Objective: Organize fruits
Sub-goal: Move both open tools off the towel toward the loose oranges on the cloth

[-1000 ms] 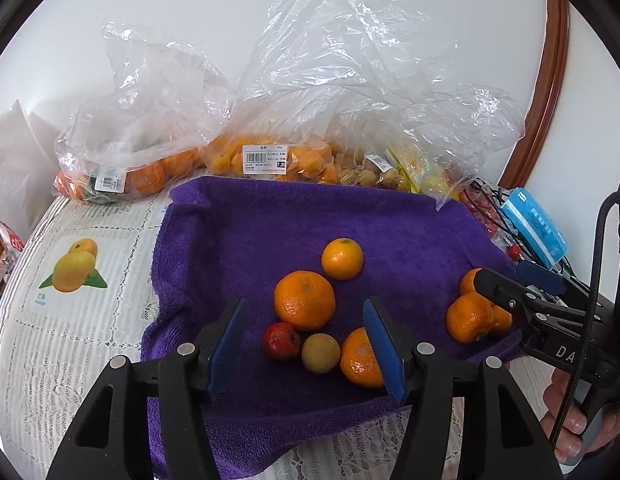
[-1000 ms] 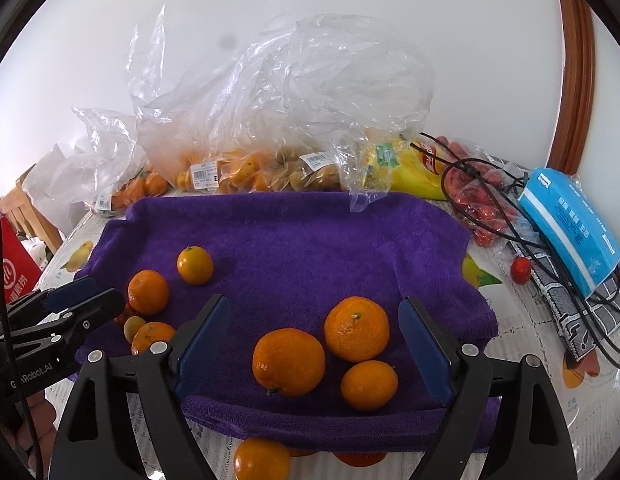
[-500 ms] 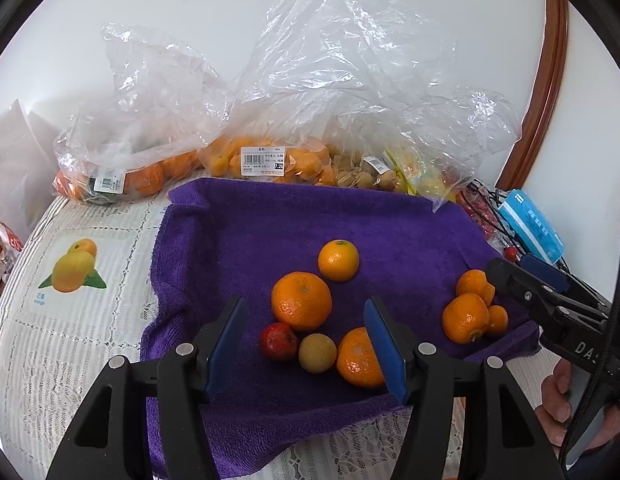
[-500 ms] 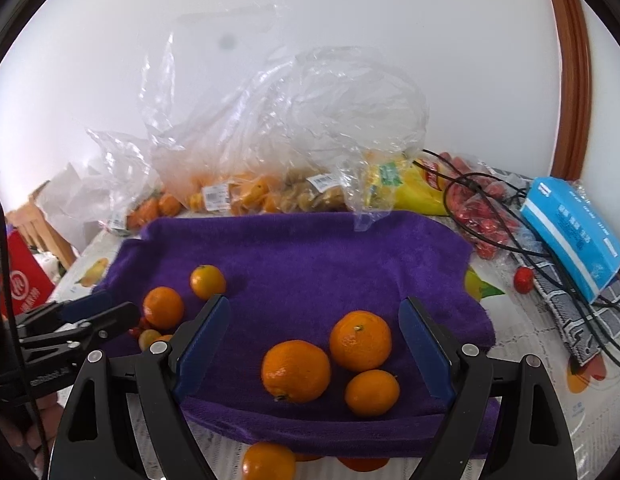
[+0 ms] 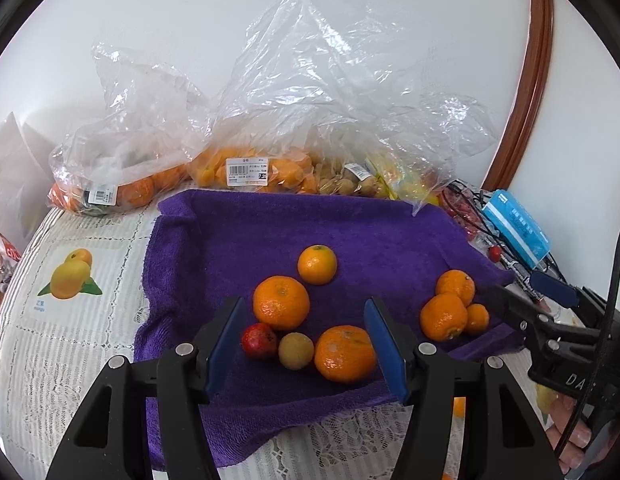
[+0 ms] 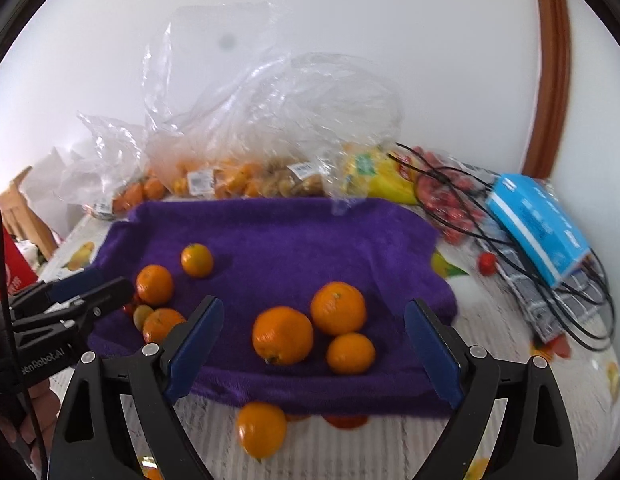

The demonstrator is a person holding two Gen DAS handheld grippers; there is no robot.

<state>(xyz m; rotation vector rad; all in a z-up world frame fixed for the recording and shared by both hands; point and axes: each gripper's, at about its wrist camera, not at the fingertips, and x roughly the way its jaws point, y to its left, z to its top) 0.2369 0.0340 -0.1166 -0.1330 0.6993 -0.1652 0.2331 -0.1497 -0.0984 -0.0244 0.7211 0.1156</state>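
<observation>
Right gripper jaws have just widened, empty, above the oranges; left gripper jaws half-open, empty.

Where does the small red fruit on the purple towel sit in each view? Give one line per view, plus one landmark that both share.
Left wrist: the small red fruit lies low and centre-left on the purple towel, beside the yellowish fruit.
Right wrist: only a sliver of it shows at the left, mostly hidden behind the left tool.
Shared landmark: the blue packet, to the right of the towel in both views.
</observation>
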